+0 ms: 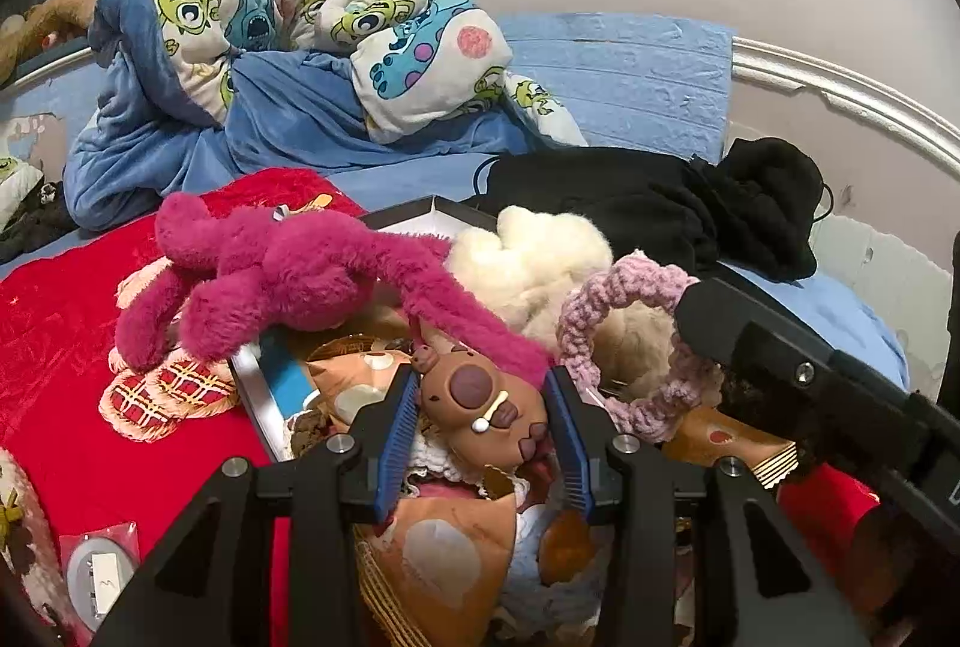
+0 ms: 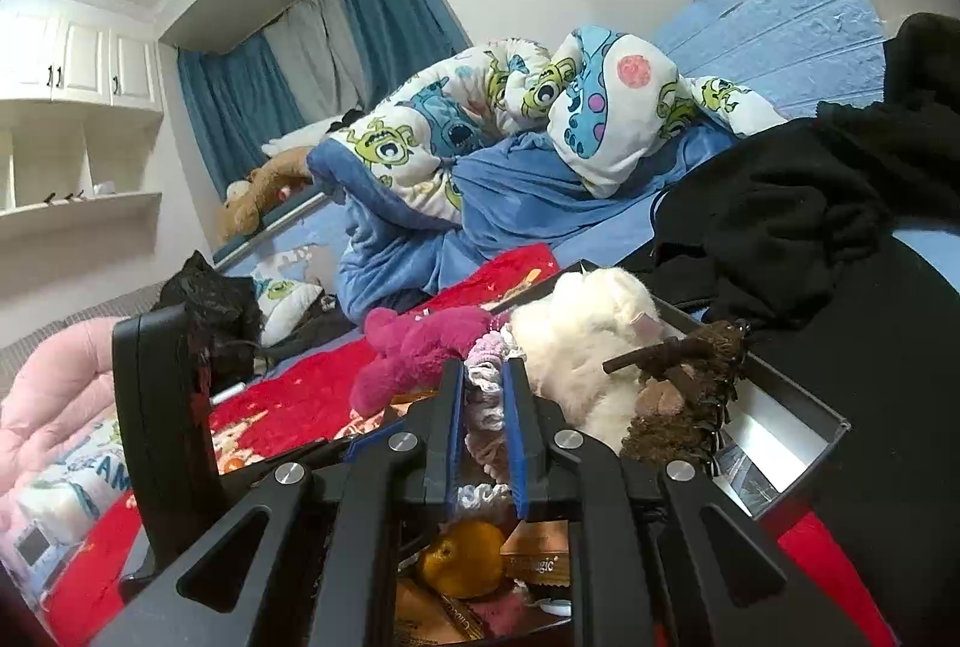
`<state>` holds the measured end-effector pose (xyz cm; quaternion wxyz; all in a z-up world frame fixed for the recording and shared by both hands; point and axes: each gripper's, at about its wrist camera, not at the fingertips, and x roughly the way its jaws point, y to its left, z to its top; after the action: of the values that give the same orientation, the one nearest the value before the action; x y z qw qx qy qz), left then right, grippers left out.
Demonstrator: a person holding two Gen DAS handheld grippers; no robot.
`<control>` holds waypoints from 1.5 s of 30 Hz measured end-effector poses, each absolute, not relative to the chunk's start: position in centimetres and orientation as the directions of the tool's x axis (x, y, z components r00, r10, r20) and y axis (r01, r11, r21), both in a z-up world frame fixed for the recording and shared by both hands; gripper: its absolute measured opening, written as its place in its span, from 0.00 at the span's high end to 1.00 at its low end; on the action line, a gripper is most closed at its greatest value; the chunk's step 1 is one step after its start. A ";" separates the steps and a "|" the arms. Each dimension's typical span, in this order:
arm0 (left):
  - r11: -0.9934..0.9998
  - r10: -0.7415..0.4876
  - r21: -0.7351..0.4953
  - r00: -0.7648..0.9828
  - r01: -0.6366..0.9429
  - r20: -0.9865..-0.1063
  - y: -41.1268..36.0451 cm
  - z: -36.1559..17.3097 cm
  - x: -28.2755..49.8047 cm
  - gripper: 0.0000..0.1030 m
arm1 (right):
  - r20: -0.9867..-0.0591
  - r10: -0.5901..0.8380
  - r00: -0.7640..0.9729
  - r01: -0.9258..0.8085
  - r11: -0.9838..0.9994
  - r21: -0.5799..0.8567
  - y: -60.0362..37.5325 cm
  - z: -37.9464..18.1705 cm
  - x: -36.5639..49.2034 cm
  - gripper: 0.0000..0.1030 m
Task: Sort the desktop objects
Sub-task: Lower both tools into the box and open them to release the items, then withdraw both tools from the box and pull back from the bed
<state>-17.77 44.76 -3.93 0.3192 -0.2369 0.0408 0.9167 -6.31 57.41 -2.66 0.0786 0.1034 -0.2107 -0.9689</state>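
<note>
An open grey box (image 1: 252,377) on a red blanket is heaped with soft toys. My left gripper (image 1: 480,374) is over the heap, its blue pads pressed on either side of a brown capybara toy (image 1: 474,401). My right gripper (image 2: 483,368) holds a pink crocheted ring (image 2: 483,395) tight between its pads. In the left wrist view that ring (image 1: 624,287) stands upright beside the right gripper's black body (image 1: 780,347). A magenta plush bear (image 1: 270,275) sprawls over the box's left rim. A white plush (image 1: 528,257) lies behind the ring.
A shaggy brown toy (image 2: 678,389) leans on the box's right side, and an orange (image 2: 462,557) lies under my right gripper. Black clothes (image 1: 660,209) are piled behind the box. A cartoon-print duvet (image 1: 300,17) covers the far bed. The red blanket (image 1: 60,335) spreads left.
</note>
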 end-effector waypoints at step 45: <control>-0.864 0.494 -0.062 -0.817 -0.500 -0.297 34.3 8.8 -5.4 0.00 | -0.023 -0.253 -0.967 0.231 -0.913 0.337 51.2 7.9 5.1 0.00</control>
<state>-5.40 34.27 8.80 0.2606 -0.1534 0.0097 0.9531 5.10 51.17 7.88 0.1239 0.0331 -0.1680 -0.9774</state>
